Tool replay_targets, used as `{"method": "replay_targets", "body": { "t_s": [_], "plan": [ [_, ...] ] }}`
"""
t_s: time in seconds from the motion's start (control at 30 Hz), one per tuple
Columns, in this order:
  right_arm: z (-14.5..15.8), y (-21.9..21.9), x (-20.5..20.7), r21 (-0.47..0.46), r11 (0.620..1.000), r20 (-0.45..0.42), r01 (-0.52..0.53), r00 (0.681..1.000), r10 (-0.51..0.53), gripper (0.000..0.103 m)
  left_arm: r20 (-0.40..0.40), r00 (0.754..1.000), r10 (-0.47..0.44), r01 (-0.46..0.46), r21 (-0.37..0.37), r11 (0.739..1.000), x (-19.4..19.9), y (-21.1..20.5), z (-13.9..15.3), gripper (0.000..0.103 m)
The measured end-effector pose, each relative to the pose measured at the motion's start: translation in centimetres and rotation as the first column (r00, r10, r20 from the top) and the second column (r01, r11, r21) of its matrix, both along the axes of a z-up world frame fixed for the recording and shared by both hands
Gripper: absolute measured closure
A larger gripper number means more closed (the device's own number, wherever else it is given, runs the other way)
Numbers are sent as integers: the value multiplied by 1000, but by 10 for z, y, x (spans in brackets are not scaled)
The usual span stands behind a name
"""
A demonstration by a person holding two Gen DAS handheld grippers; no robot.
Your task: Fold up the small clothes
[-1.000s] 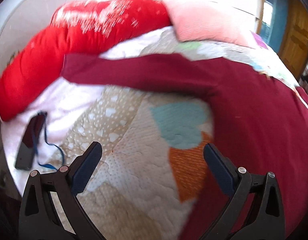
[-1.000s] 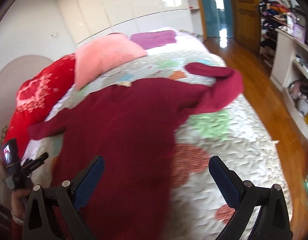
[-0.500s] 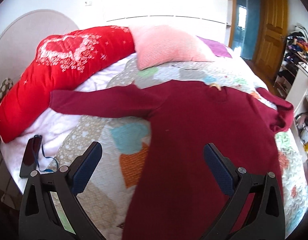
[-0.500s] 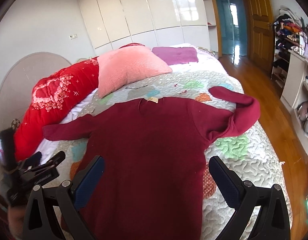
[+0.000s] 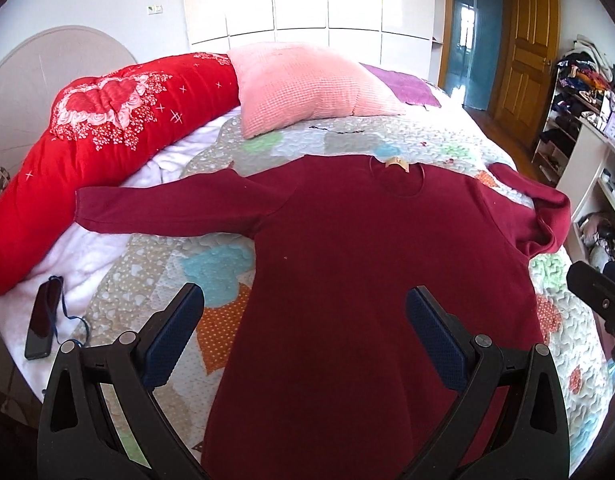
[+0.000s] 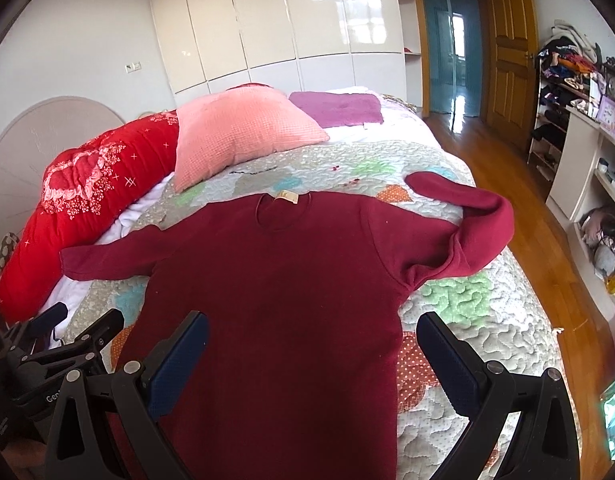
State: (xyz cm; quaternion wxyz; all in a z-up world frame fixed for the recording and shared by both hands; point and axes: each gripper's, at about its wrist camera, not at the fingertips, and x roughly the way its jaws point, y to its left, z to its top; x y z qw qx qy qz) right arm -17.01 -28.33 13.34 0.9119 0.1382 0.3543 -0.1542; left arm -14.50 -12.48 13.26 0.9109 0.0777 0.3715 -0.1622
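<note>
A dark red long-sleeved shirt (image 5: 359, 264) lies flat on the patchwork quilt (image 5: 211, 272), collar away from me. Its left sleeve (image 5: 167, 208) lies straight out; its right sleeve (image 6: 475, 224) is bunched and bent at the bed's right edge. The shirt also shows in the right wrist view (image 6: 279, 300). My left gripper (image 5: 305, 332) is open and empty above the shirt's lower left part. My right gripper (image 6: 313, 356) is open and empty above the shirt's lower middle. Each gripper shows at the edge of the other's view.
A red bolster (image 5: 107, 132), a pink pillow (image 5: 307, 84) and a purple cloth (image 6: 339, 108) lie at the head of the bed. A dark phone with a blue cord (image 5: 43, 324) lies at the left edge. Wooden floor (image 6: 539, 216) and shelves (image 6: 587, 152) are on the right.
Both grippers have pulled back and risen from close over the shirt, so the whole shirt and bed now show. The shirt lies as before. Both grippers stayed open.
</note>
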Motion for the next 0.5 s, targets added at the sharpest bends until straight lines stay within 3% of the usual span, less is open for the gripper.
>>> {"method": "replay_targets", "body": {
  "t_s": [0.5],
  "plan": [
    [-21, 3, 24, -16, 1000, -36, 1, 999, -2, 0, -22, 1000, -1, 1, 10, 1000, 14, -9, -13, 1]
  ]
}}
